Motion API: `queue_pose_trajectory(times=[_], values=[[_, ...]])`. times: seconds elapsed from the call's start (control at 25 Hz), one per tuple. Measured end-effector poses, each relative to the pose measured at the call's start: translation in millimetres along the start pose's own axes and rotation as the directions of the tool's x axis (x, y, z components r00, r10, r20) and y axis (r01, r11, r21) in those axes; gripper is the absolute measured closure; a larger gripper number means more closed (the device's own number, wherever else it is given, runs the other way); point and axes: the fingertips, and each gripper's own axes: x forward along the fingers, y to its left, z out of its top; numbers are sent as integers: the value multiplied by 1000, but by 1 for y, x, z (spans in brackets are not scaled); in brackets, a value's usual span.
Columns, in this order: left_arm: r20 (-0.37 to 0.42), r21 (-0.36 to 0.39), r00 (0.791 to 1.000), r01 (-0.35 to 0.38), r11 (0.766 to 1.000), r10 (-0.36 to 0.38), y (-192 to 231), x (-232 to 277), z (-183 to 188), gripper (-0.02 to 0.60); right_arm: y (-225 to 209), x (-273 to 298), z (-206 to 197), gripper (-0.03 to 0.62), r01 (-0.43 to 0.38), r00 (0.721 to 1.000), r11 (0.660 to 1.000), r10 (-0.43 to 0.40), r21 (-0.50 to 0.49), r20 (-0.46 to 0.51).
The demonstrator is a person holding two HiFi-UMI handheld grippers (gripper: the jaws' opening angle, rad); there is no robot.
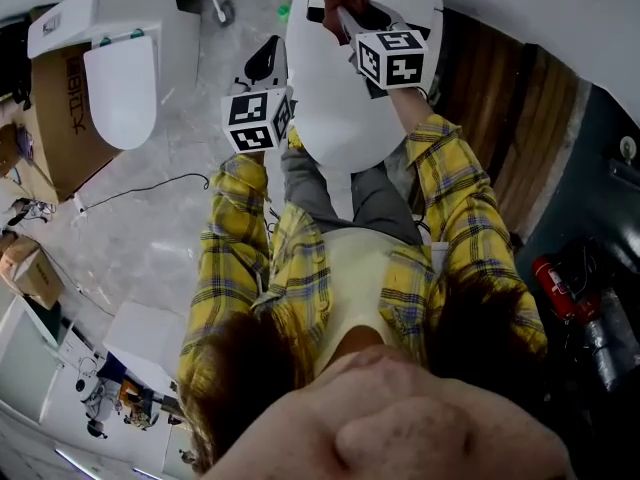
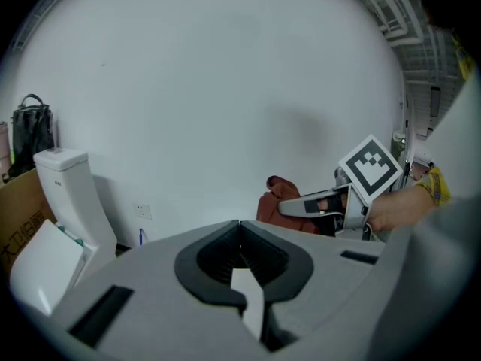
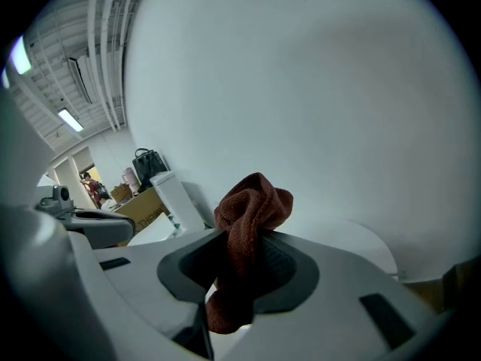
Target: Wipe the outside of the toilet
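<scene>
Nearest, at six o'clock in the head view, the person's yellow plaid flannel shirt [image 1: 455, 218] fills the foreground, with both sleeves reaching forward. Just beyond, the left gripper [image 2: 239, 228] hovers at the ten o'clock side of the glossy white oval ceramic toilet [image 1: 345, 118]. Its jaws are pressed together with nothing between them. The right gripper [image 3: 242, 238] is farther out, toward twelve o'clock over the toilet's back end. Its jaws are clamped on a rust-brown terry cloth rag [image 3: 254, 201], with a bunched fold standing above them and a tail hanging below. Whether the rag touches the porcelain I cannot say, as the head view is too small there. The rag looks soft, light and limp, so it should mould to the curved shell, though it may bunch or slip under hard rubbing. The hold near its middle seems sensible, leaving fabric proud of the jaws to make contact. The toilet is rigid, heavy and slick; it needs no hold, only steady pressure, and the hard jaws are best kept off the glaze. Farther off, at ten o'clock, a second white toilet [image 1: 120, 68] stands next to a brown cardboard box [image 1: 60, 138].
</scene>
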Motion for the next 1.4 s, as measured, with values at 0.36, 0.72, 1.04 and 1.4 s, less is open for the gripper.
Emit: queue_pose_trajectory(times=[0.36,0.72,1.04,1.4], values=[[0,-13,1000,-15,1000,15,9,23,-13,574,-11,51,-10,473,-16,999,999,14,-32,-46],[-4,-37,1000,-31,999,31,14,43,-16,574,-21,99,-17,473,-18,995,1000,19,16,-95],[-47,-16,999,-21,1000,20,11,46,-36,574,-48,116,-44,473,-19,979,991,45,130,-197],[-72,18,997,3,1000,-2,-1,54,-42,574,-90,105,-46,473,40,972,992,-10,119,-236]])
